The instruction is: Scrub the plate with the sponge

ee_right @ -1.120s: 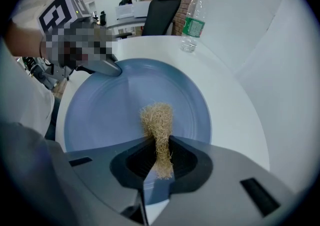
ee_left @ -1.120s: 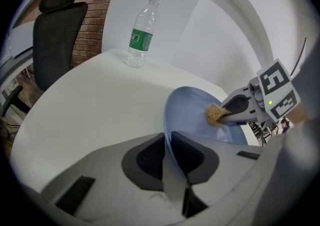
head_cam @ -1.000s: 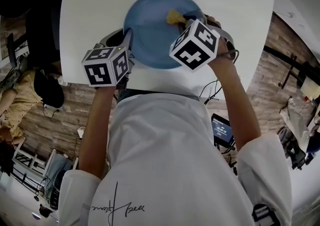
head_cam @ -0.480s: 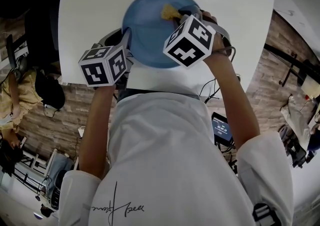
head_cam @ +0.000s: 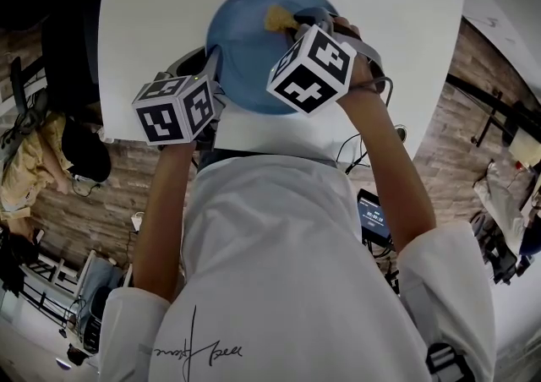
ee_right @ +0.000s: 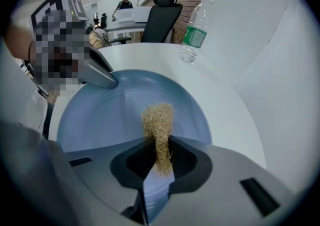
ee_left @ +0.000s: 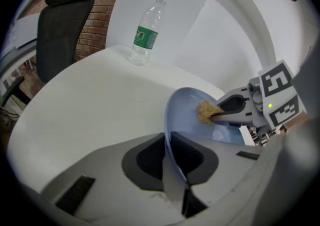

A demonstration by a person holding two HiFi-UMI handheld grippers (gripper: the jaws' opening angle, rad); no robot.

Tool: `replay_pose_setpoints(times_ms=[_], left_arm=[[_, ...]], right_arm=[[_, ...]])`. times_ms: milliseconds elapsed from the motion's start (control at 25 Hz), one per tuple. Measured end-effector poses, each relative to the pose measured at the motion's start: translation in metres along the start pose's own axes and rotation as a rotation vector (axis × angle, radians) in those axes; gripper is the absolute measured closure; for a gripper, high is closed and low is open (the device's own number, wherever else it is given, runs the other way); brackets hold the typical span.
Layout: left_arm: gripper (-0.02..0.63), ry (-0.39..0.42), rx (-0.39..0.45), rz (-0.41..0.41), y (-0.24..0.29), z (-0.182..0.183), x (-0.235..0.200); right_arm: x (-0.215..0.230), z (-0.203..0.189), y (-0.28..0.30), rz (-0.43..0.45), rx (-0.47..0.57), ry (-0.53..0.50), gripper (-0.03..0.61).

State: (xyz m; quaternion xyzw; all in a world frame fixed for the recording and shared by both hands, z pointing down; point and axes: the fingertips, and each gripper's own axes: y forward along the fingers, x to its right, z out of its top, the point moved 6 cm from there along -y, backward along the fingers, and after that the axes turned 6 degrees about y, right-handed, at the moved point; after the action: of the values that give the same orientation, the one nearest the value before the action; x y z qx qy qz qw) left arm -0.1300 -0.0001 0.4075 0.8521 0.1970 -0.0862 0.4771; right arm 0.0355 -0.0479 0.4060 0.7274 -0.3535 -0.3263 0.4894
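A blue plate [head_cam: 245,42] lies on the white table [head_cam: 152,0], tilted a little as it is held by the rim. My left gripper [ee_left: 172,170] is shut on the plate's near edge [ee_left: 169,135]. My right gripper [ee_right: 159,162] is shut on a tan fibrous sponge [ee_right: 158,120], whose free end presses on the plate's inner surface [ee_right: 110,115]. From the head view the sponge [head_cam: 277,19] sits at the plate's far right part, just beyond the right gripper's marker cube [head_cam: 311,69]. In the left gripper view the sponge [ee_left: 205,111] rests against the plate's face.
A clear plastic water bottle [ee_left: 146,30] with a green label stands at the table's far side, the same bottle [ee_right: 195,30] showing in the right gripper view. A black office chair [ee_left: 62,25] stands beyond the table. A brick wall and a person at a desk lie farther back.
My right gripper has carried the sponge up and leftwards across the plate, from the right side towards its far middle. The left gripper and plate have stayed almost still.
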Motion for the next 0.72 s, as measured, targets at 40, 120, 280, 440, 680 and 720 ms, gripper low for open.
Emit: replay_pose_setpoints(times_ms=[40, 120, 280, 440, 680, 720], left_arm=[[0.575, -0.001, 0.000, 0.000, 0.000, 0.000, 0.000], [0.575, -0.006, -0.001, -0.003, 0.000, 0.000, 0.000], [0.571, -0.008, -0.006, -0.004, 0.000, 0.000, -0.001], [0.549, 0.002, -0.006, 0.015, -0.001, -0.001, -0.002], [0.543, 0.007, 0.000, 0.034, -0.005, -0.001, -0.002], [0.543, 0.009, 0.004, 0.039, -0.006, -0.001, -0.002]], right_arm=[[-0.001, 0.001, 0.000, 0.002, 0.003, -0.001, 0.531], [-0.005, 0.003, -0.001, 0.011, 0.009, -0.004, 0.531], [-0.015, 0.006, -0.003, 0.042, 0.021, -0.016, 0.531], [-0.025, 0.007, -0.004, 0.057, 0.029, -0.036, 0.531], [-0.032, 0.006, -0.011, 0.128, 0.051, -0.043, 0.531], [-0.032, 0.006, -0.013, 0.132, 0.056, -0.040, 0.531]])
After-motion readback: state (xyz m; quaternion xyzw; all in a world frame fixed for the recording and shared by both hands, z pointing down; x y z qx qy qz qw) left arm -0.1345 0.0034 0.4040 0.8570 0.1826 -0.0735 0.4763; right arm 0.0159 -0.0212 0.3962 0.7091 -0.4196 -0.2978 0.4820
